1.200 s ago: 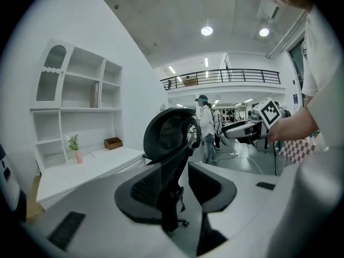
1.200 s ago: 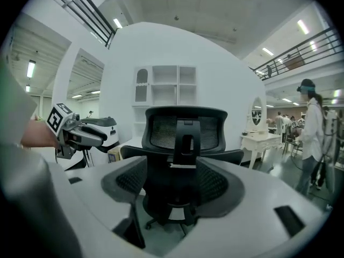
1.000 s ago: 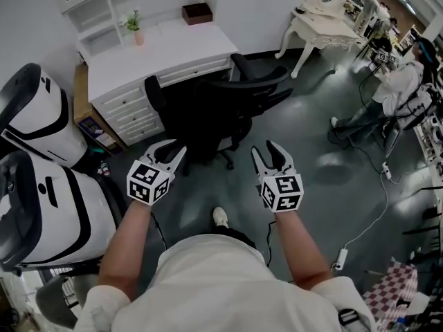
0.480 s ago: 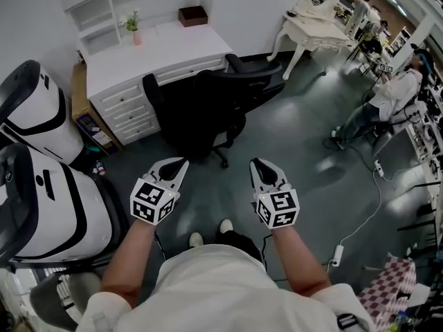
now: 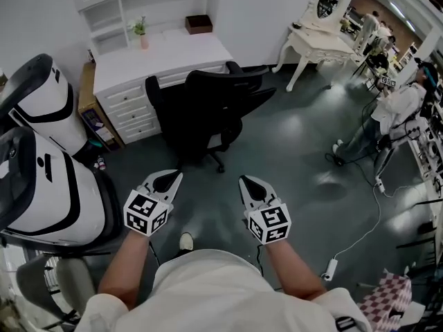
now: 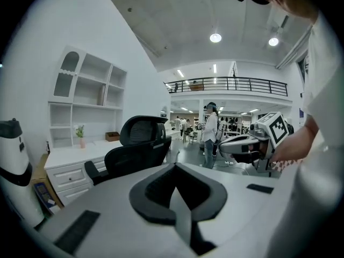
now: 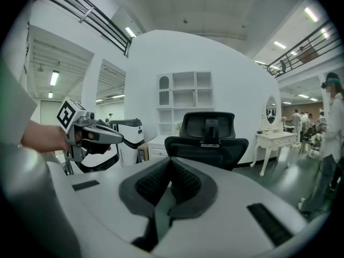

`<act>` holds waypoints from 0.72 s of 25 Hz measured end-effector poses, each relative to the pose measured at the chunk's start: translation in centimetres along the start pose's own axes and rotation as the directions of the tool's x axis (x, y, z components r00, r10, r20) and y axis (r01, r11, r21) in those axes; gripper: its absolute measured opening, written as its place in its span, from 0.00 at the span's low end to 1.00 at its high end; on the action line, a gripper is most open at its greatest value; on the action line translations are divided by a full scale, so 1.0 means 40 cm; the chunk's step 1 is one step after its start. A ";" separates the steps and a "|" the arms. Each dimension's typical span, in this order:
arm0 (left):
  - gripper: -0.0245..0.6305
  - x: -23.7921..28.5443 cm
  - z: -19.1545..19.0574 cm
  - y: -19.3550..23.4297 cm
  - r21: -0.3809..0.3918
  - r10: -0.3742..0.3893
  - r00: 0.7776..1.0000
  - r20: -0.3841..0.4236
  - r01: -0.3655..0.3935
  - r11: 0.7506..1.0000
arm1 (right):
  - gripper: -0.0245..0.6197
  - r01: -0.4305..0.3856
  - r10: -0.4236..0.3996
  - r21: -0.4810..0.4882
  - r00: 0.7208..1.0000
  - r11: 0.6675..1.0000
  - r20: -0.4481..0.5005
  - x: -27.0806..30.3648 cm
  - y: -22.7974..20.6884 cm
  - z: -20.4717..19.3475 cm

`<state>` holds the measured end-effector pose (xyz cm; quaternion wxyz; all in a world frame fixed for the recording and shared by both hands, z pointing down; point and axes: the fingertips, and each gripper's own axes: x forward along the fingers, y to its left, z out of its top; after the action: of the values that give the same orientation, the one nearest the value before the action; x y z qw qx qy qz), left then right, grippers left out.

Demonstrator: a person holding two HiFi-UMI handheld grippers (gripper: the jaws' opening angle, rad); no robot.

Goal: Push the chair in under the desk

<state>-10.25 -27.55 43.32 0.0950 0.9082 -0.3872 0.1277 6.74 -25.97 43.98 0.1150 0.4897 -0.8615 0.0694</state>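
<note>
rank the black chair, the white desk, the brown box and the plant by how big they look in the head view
1. black chair and white desk: about alike; the chair is nearer the camera, so I won't rank them
2. brown box
3. plant, slimmer than the box, though close

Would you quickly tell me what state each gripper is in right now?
Left gripper: closed, holding nothing.
Right gripper: closed, holding nothing.
</note>
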 end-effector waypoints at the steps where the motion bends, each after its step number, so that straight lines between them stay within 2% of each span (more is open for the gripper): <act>1: 0.03 -0.002 0.000 -0.027 -0.006 0.008 1.000 0.003 -0.008 1.000 | 0.05 -0.013 0.013 -0.005 1.000 1.000 -0.001 -0.026 -0.006 -0.006; 9: 0.03 -0.017 -0.024 -0.262 -0.031 0.048 0.999 -0.006 -0.048 0.998 | 0.05 -0.087 0.087 -0.016 0.996 0.996 -0.009 -0.222 -0.066 -0.077; 18: 0.03 -0.072 -0.070 -0.443 -0.063 0.091 0.996 -0.011 -0.092 0.994 | 0.05 -0.150 0.150 -0.026 0.989 0.988 -0.002 -0.375 -0.072 -0.143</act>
<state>0.27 -12.74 43.79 0.1196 0.8854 -0.4319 0.1232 17.40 -13.70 45.53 0.1160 0.4218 -0.8968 0.0666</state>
